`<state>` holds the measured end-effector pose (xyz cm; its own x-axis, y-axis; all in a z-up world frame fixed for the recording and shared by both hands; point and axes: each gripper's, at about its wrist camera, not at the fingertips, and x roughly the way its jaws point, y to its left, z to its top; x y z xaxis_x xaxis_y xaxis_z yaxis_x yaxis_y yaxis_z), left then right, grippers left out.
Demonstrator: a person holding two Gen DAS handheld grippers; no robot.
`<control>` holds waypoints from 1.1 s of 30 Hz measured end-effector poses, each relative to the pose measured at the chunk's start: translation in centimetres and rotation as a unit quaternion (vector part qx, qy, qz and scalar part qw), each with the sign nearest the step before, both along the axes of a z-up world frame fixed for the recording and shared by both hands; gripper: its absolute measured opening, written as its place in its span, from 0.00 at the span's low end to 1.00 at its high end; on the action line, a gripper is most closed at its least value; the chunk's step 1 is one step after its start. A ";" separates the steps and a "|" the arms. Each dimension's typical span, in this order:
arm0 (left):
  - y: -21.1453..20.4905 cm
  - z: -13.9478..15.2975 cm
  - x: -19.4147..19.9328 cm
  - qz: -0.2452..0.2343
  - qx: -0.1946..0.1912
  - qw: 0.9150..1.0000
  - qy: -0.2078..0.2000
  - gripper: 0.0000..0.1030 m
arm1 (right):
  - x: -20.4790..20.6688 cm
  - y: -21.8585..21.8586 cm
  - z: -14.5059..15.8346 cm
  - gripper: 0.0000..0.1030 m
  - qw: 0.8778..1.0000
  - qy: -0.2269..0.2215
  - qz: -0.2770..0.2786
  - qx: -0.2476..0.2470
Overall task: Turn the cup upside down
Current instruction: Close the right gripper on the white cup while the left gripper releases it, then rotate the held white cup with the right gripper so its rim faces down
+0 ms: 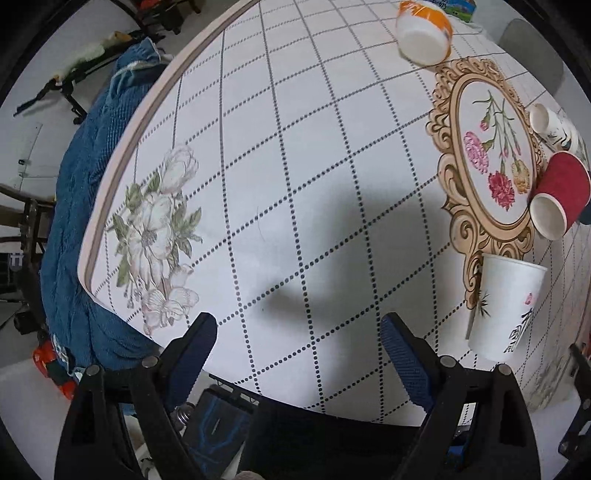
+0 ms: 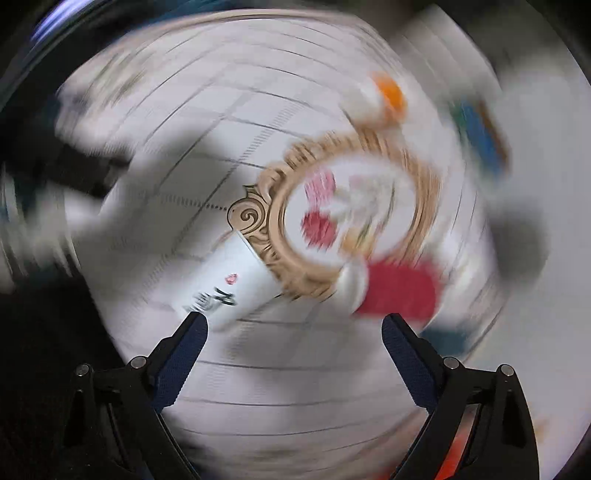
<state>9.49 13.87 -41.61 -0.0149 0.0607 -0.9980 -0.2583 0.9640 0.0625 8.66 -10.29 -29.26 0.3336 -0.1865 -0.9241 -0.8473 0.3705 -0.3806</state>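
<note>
A white paper cup (image 1: 506,306) with black and pink print stands on the table at the right of the left wrist view, wide end toward the far side. It also shows in the right wrist view (image 2: 236,277), just beyond the left fingertip. A red cup (image 1: 559,192) sits further right; it is a red blur in the right wrist view (image 2: 399,288). A small white cup (image 1: 552,125) and an orange-and-white cup (image 1: 424,31) sit beyond. My left gripper (image 1: 299,328) is open and empty over bare tablecloth. My right gripper (image 2: 295,328) is open and empty; its view is smeared by rotation.
The round table (image 1: 295,147) has a checked cloth with a gold-framed flower print (image 1: 491,158). A blue cloth (image 1: 85,206) hangs off the left edge. A blue-green box (image 1: 461,7) lies at the far edge.
</note>
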 end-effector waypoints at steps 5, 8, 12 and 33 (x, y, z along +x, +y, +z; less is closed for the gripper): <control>0.5 -1.6 -0.5 0.006 -0.013 1.000 0.010 0.88 | -5.7 1.4 -3.0 0.95 0.918 -0.092 0.345 -0.171; 0.4 -2.3 -0.6 -0.001 -0.015 1.000 0.012 0.88 | -7.2 0.6 -5.7 0.94 0.850 -0.083 0.465 -0.234; -0.1 -3.3 -0.7 -0.009 -0.019 1.000 0.018 0.88 | -8.3 -1.1 -8.6 0.94 0.755 -0.066 0.588 -0.282; 1.7 -6.3 1.8 -0.033 -0.018 0.999 0.037 0.88 | -7.7 -5.0 -15.7 0.72 0.552 -0.010 0.768 -0.325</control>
